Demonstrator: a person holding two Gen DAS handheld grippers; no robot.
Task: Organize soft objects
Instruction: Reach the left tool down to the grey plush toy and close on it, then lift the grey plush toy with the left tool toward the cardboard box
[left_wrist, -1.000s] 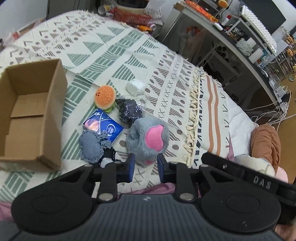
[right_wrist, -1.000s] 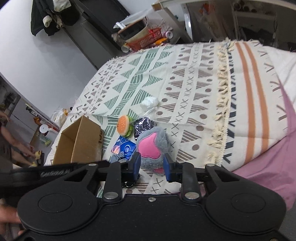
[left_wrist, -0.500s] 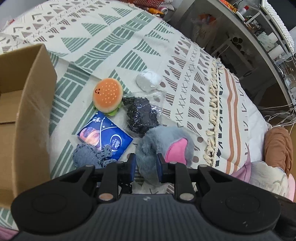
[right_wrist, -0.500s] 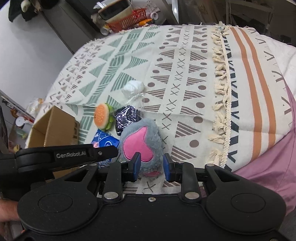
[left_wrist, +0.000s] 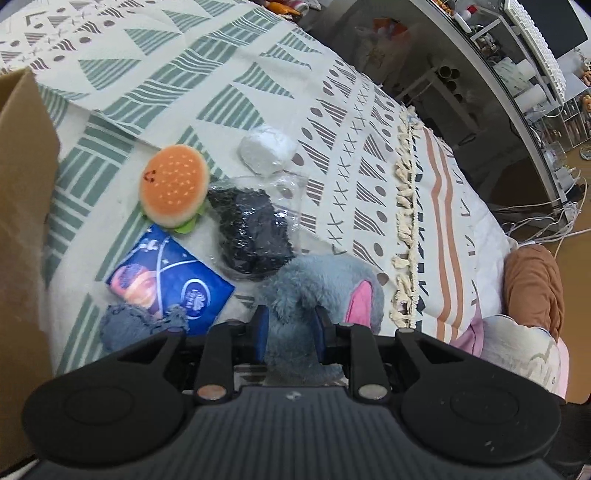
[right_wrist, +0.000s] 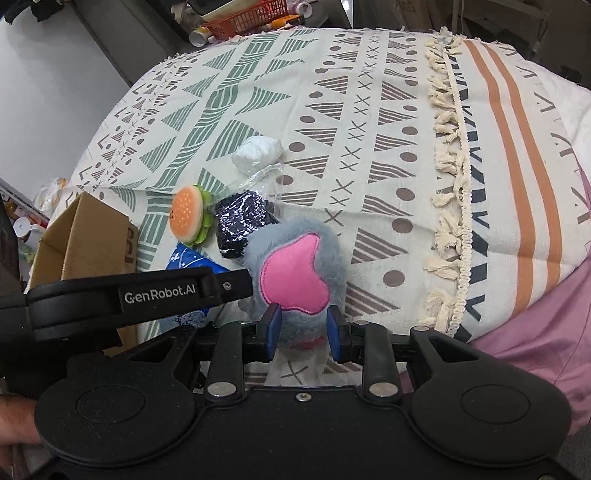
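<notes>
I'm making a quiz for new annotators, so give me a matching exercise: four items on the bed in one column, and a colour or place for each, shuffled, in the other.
Items:
1. burger plush
2. grey plush
3. white bundle
4. cardboard box

Descriptions:
A. between the fingers of both grippers
B. at the left edge of the blanket, open
C. orange top with green trim
D. farthest from the cameras of the small items

Pairs: 1-C, 2-A, 3-D, 4-B
</notes>
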